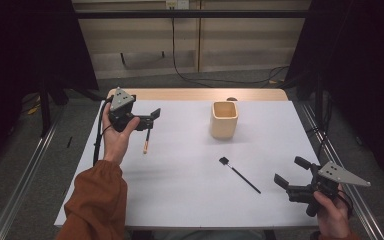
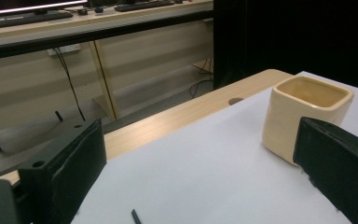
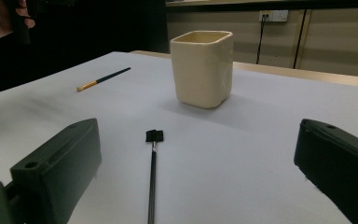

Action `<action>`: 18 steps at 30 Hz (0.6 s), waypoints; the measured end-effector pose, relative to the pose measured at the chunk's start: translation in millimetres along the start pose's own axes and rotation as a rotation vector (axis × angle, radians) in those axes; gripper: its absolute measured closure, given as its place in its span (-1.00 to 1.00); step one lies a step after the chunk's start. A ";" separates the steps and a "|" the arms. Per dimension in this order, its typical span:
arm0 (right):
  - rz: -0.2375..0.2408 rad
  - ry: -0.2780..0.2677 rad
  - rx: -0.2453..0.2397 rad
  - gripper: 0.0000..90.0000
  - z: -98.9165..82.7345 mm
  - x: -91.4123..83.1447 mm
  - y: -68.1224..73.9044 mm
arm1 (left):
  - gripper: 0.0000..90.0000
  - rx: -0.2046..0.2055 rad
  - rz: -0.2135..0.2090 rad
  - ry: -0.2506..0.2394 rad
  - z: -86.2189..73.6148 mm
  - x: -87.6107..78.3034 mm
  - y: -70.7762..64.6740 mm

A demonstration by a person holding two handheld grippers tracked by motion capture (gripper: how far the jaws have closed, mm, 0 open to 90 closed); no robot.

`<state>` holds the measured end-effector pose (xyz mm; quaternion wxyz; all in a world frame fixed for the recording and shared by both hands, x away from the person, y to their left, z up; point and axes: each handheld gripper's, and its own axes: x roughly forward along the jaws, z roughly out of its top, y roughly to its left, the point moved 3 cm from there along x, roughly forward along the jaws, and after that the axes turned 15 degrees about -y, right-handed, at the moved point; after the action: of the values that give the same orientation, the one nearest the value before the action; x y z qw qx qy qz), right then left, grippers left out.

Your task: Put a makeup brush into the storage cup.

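Brushes lay loose on the white sheet (image 1: 180,190) covering the table; neither was held. One black-handled brush (image 1: 240,173) with a small flat dark head rested flat in the near right part of the sheet, its head toward the cup and its handle running away to the near right. In the right gripper view this brush (image 3: 152,172) lay between the two black jaws, head farthest from the camera, just short of the cup. A second brush (image 1: 146,140), with a dark handle and an orange-tan end, lay on the left part of the sheet, directly below the left gripper and well apart from the first.

A cream square-sided cup (image 1: 224,119) stood upright near the far middle of the sheet, mouth open to the top, its inside appearing bare in the left gripper view. It touched neither brush.

The left gripper (image 1: 151,117) was held raised in the person's left hand (image 1: 116,137), above the far left of the sheet, jaws spread wide and holding nothing; its own view looked across at the cup (image 2: 305,116). The right gripper (image 1: 291,172) was held in the right hand (image 1: 332,212) at the near right edge of the table, jaws likewise parted and empty, pointing toward the black-handled brush.
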<state>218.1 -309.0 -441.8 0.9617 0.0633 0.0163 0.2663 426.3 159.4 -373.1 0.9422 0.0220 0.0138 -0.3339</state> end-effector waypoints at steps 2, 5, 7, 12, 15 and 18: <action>-0.001 0.000 0.005 -1.00 0.0 0.3 0.0 | -0.95 -0.024 0.012 0.005 -0.6 0.1 4.8; 0.000 0.002 0.004 -1.00 -0.3 0.7 0.3 | -0.95 -0.058 0.025 0.046 -5.5 1.9 10.8; 0.001 0.001 0.001 -1.00 -0.1 0.7 0.5 | -0.94 -0.068 0.044 0.079 -8.5 3.2 14.4; -0.002 0.001 0.007 -1.00 -0.4 0.8 0.1 | -0.95 -0.077 0.035 0.163 -8.4 6.3 18.6; -0.002 0.001 0.006 -1.00 -0.3 0.7 0.3 | -0.93 -0.076 0.023 0.197 -6.8 9.1 17.3; 0.001 0.002 0.002 -1.00 -0.3 0.6 0.2 | -0.93 -0.070 0.010 0.252 -6.5 11.2 17.6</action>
<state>218.4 -308.5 -442.0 0.9615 0.0641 0.0174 0.2666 446.1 166.3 -379.5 0.9350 0.0309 0.1435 -0.3230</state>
